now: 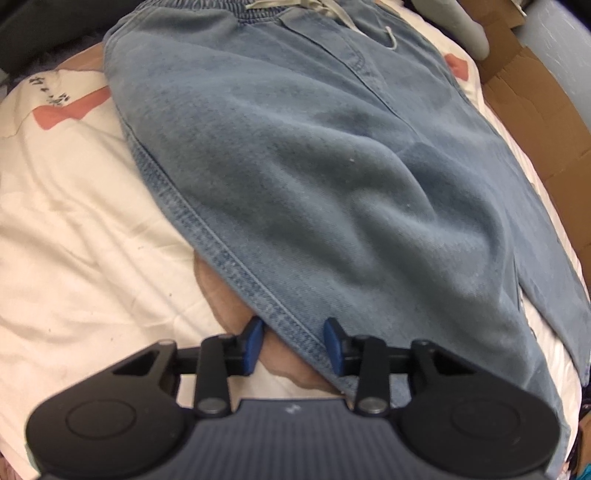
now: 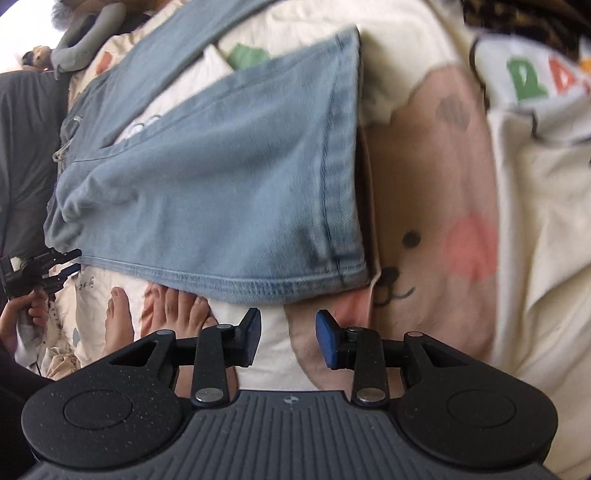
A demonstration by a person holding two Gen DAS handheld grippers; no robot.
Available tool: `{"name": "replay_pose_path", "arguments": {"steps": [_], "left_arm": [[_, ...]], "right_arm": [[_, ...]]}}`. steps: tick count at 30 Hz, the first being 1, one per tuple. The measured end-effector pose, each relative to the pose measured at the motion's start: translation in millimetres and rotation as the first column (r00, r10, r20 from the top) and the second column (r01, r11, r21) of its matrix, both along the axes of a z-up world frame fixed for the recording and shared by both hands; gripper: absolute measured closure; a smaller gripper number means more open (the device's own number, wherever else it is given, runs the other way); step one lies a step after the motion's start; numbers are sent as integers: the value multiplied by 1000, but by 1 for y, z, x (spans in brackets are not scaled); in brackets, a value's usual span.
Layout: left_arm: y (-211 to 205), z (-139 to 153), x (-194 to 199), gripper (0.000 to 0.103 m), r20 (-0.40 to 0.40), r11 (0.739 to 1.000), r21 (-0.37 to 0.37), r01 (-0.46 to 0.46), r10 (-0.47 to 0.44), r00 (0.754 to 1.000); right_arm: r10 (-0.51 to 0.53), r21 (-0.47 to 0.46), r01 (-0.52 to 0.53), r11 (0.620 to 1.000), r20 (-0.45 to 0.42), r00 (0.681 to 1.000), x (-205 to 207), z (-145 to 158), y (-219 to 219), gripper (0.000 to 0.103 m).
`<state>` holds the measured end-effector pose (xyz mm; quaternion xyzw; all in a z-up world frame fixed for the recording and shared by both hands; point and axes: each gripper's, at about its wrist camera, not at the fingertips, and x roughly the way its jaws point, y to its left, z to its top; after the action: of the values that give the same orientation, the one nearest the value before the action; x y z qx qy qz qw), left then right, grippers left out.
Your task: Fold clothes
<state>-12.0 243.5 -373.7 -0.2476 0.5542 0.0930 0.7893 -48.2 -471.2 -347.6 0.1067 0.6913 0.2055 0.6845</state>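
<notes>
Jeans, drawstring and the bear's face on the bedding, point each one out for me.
jeans (image 1: 332, 177), left wrist view, on the middle of the denim.
drawstring (image 1: 343, 16), left wrist view, on the cord below the waistband.
bear's face (image 2: 410, 258), right wrist view, between eye and nose.

Jeans (image 1: 332, 166): light blue denim, paler stitching, cream drawstring (image 1: 332, 11). Bedding (image 1: 74, 221): cream, red patch at left, tan bear print (image 2: 436, 221) with pink cheek, black face lines. Pads (image 2: 327, 343): blue on black.
</notes>
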Motion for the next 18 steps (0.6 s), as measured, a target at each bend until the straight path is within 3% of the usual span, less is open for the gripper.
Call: {"name": "replay_pose_path", "arguments": {"steps": [8, 14, 18], "left_arm": [[-7, 0, 3, 64, -10, 999, 15, 30, -30, 1000], [-9, 2, 5, 63, -13, 999, 24, 23, -22, 1000], [-12, 0, 5, 62, -12, 999, 31, 15, -15, 1000]], "right_arm": [[-212, 82, 213, 973, -21, 977, -10, -18, -19, 59], [-405, 113, 400, 910, 29, 914, -10, -17, -42, 59], [-433, 137, 426, 895, 28, 901, -7, -24, -44, 60]]}}
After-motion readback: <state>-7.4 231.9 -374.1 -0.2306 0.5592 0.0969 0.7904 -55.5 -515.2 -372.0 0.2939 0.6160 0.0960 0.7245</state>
